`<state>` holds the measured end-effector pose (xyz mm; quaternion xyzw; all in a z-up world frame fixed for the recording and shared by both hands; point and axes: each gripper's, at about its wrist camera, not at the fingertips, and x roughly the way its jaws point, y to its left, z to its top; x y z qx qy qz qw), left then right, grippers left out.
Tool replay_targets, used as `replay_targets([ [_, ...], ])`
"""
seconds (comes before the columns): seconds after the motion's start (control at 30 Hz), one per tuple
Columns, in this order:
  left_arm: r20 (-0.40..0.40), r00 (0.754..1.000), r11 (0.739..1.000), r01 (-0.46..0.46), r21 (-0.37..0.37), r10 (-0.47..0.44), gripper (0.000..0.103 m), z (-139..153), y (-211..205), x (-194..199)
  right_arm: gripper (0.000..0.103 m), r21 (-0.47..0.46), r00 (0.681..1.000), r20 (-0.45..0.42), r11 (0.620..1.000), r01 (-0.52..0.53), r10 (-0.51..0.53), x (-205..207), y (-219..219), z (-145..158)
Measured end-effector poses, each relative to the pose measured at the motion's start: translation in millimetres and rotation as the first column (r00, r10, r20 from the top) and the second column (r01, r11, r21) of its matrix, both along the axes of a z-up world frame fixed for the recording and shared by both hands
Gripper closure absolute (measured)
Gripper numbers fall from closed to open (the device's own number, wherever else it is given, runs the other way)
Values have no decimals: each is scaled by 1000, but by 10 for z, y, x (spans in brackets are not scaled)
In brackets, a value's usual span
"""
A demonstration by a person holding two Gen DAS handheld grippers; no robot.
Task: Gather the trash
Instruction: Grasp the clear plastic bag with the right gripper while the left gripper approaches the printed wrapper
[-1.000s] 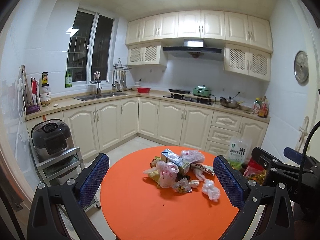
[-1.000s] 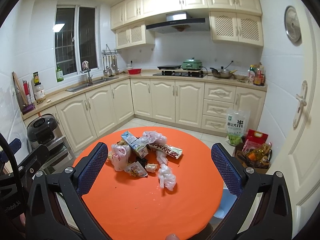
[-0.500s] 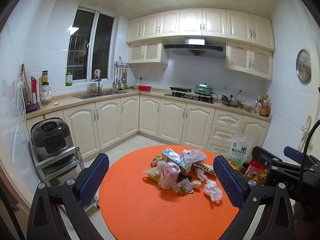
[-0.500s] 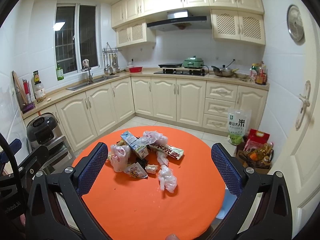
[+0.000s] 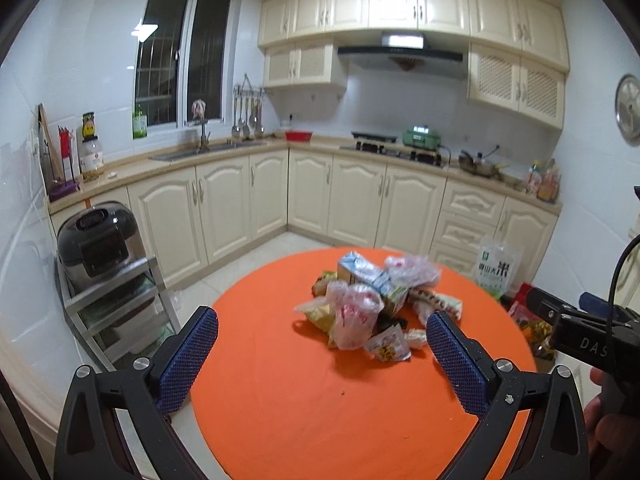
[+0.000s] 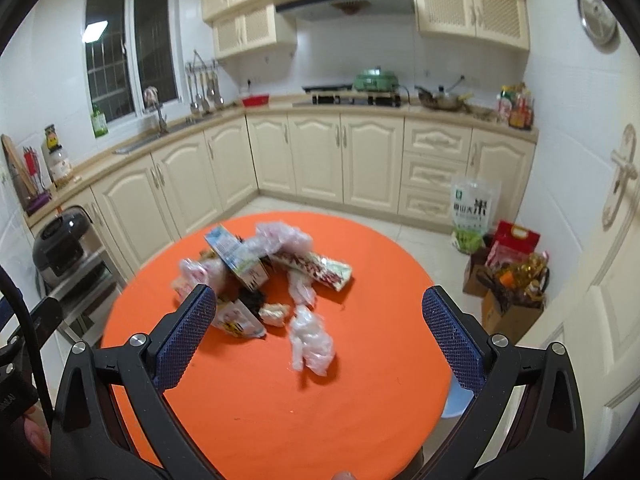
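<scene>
Both grippers hover above the near edge of a round orange table [image 5: 280, 380], each with its blue-padded jaws spread wide and nothing between them. The left gripper [image 5: 322, 354] faces the trash pile [image 5: 372, 304], which sits toward 12 o'clock from it, past the table's middle. The right gripper [image 6: 320, 332] looks at the same heap from the other side, at about 11 o'clock.

The pile is a loose tangle: a blue-and-white milk carton [image 5: 362, 274] lies tilted on top, a crumpled clear plastic bag with pink print [image 5: 354, 314] leans against its near side, and a long red-and-white snack wrapper [image 6: 320, 270] sticks out toward 2 o'clock. A small printed sachet [image 5: 388, 344] lies at the near edge, and a wad of thin clear plastic [image 6: 310, 340] lies just apart from the rest, nearest the right gripper. No bin or trash bag is visible in either view.

The risks are mostly about the flimsy material. Thin film could slip out of a pinch that catches only a fold, or drag neighbouring pieces along and scatter them toward the table's rim. Grabbing low in the heap would likely topple the carton. With both grippers working one small cluster, they could also collide. The right view is blurred, so finer details are uncertain.
</scene>
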<state>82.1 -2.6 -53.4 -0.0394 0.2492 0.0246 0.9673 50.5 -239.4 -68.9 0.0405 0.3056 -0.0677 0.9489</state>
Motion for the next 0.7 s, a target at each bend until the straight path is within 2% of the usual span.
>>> replay_targets([
  [0.27, -110, 994, 1000, 13, -5, -13, 1, -291, -46, 510, 1, -1, 989, -142, 999, -39, 38, 372, 1, -543],
  [0.57, -223, 974, 999, 19, -32, -26, 1, -741, -81, 1066, 2, 8, 954, -291, 997, -73, 72, 746, 0, -1143],
  [0.7, -269, 963, 999, 17, -42, -28, 1, -893, -100, 1258, 14, 19, 939, -334, 997, -76, 78, 882, -56, -1318],
])
